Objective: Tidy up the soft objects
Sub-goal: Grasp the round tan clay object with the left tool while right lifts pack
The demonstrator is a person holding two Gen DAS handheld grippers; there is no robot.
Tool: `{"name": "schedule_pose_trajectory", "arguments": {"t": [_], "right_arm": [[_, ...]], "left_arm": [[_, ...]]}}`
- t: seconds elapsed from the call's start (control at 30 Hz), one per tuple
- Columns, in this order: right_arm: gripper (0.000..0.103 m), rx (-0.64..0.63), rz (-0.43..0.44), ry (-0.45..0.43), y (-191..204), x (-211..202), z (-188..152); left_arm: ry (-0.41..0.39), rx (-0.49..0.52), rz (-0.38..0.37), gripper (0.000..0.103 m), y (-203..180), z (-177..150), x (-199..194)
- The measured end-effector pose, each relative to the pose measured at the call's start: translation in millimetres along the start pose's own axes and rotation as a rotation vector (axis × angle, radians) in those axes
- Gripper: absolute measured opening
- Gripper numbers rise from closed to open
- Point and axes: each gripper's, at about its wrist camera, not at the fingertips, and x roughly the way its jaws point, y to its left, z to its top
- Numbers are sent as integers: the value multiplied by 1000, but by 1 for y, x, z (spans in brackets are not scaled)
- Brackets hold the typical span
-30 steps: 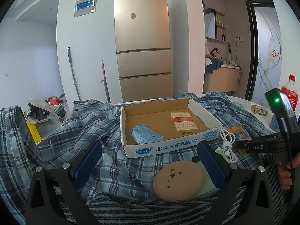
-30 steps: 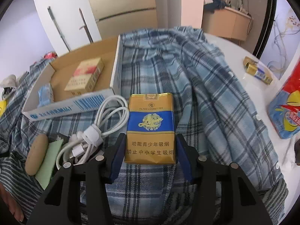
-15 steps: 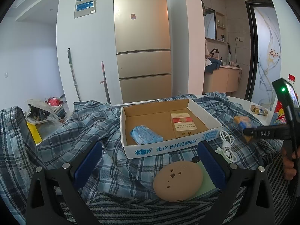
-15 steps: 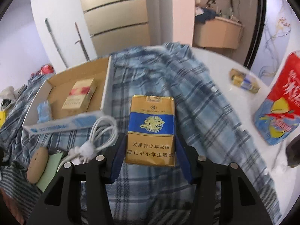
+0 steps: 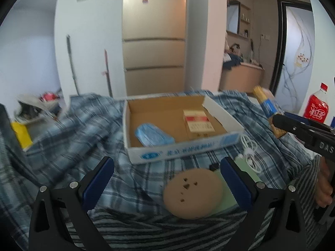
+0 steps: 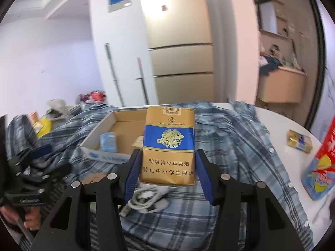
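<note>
Right gripper (image 6: pixel 167 174): clamped on gold-and-blue cigarette pack (image 6: pixel 169 146), raised.
Left gripper (image 5: pixel 167 179): jaws wide apart, empty.
Cardboard tray (image 5: pixel 180 150): 12 o'clock beyond left gripper.

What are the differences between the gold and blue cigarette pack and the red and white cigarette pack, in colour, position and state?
The gold and blue pack is clamped upright in the right gripper, off the cloth; the red and white pack lies flat inside the cardboard box, untouched. The first has a blue band with a gold emblem; the second has a red stripe on a pale face. Both are rectangular cigarette packs.
</note>
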Motion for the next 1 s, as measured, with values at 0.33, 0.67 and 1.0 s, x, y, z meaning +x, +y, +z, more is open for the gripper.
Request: {"name": "schedule_pose_trajectory", "arguments": {"t": [0.33,0.67,1.0], "right_arm": [[51,-50,25,17,14,4,-9],[51,-110,24,-2,25,-1,-12],[51,-98,48,29,23,3,-13]], "left_arm": [[196,-17,-125,98,-1,-6,35],[256,1,-185,86,-7,-8,45],[334,14,-185,86,-10,-13,58]]}}
